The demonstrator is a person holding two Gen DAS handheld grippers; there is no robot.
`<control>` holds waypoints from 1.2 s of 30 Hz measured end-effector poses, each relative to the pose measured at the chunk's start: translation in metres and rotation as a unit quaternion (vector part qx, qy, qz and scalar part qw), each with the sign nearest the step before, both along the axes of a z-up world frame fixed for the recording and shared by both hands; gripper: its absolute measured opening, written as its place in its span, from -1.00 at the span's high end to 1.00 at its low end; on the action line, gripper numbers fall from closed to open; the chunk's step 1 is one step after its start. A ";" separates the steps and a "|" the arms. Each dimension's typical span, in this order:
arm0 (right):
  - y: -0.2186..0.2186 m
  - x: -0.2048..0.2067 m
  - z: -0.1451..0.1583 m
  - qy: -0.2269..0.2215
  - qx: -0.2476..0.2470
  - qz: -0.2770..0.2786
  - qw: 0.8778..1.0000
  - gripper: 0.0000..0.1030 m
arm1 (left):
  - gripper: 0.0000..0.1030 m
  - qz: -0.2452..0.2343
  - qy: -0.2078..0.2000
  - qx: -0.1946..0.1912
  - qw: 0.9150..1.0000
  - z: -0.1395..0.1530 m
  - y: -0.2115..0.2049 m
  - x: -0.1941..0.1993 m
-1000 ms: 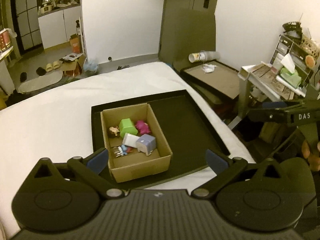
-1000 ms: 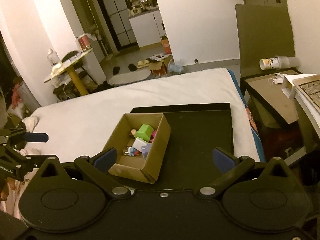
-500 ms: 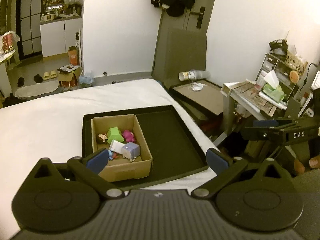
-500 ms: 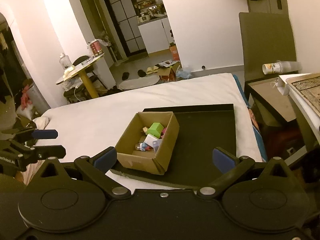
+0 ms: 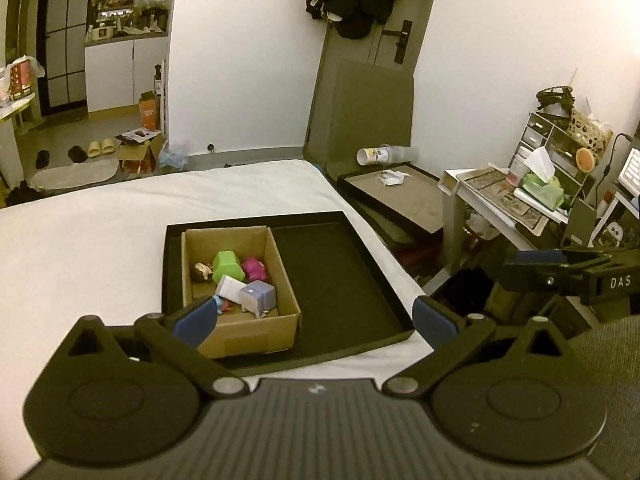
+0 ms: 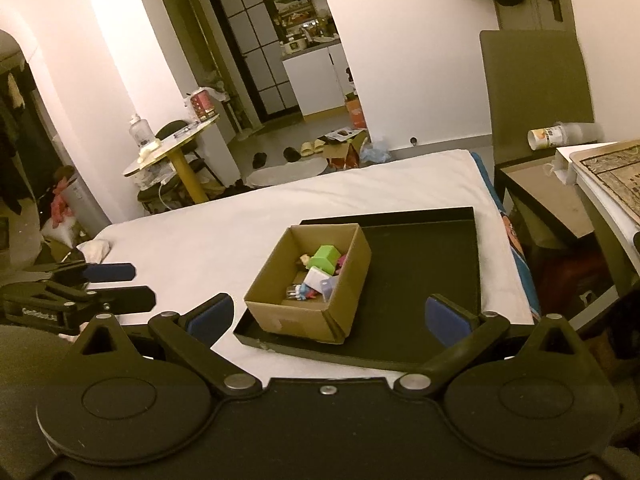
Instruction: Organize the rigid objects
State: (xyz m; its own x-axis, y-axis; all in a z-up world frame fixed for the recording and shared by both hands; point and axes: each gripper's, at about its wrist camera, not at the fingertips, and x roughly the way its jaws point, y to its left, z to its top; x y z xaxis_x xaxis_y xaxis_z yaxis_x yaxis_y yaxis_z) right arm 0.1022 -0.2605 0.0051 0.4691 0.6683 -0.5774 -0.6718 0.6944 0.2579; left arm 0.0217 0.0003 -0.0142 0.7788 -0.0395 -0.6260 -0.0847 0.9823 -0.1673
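Left wrist view: my left gripper (image 5: 314, 318) has its blue-padded fingers (image 5: 196, 318) spread wide, nothing between them, touching nothing. It hangs above the near edge of the flat black rectangular tray (image 5: 340, 280) on the white-sheeted bed (image 5: 80, 232).

Open brown cardboard box (image 5: 240, 280) sits inside the tray, in its left part as seen here, near wall close to the tray's near rim. The rest of the tray beside the box is bare black surface.

Inside the box, piled together:
- bright green plastic cube (image 5: 227, 265), toward the far wall
- magenta lumpy toy (image 5: 255, 268), just beside the green cube
- small brown-haired doll figure (image 5: 202, 270), on the cube's other side
- white rectangular block (image 5: 231, 286), below the green cube
- lavender cube (image 5: 258, 298), touching the white block, nearest the box's near wall
- small multicoloured bits in the near corner, too small to identify.

Right wrist view: my right gripper (image 6: 328, 316) also stands wide apart, blue pads empty, clear of everything. The box (image 6: 312, 292) lies between and beyond its fingertips; the tray (image 6: 432, 280) extends away from the box on its far side. My left gripper (image 6: 102, 284) shows well apart from the box, out over the bed (image 6: 200, 240), seen side-on.
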 end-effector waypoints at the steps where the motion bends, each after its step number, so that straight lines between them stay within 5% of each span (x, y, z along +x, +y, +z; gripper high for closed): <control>1: 0.001 -0.001 -0.001 0.000 -0.001 0.002 1.000 -1.00 | -1.00 0.000 0.001 0.001 1.000 0.000 -0.001 0.000; 36: 0.008 -0.023 0.000 0.009 0.012 0.020 1.000 -1.00 | -1.00 0.024 0.001 0.006 1.000 -0.007 -0.006 -0.003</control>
State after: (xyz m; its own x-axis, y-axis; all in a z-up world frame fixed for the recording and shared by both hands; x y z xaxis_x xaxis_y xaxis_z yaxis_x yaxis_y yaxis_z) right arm 0.0794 -0.2522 0.0052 0.4313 0.7005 -0.5686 -0.6948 0.6599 0.2859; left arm 0.0183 -0.0056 -0.0214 0.7779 0.0057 -0.6283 -0.1327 0.9789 -0.1554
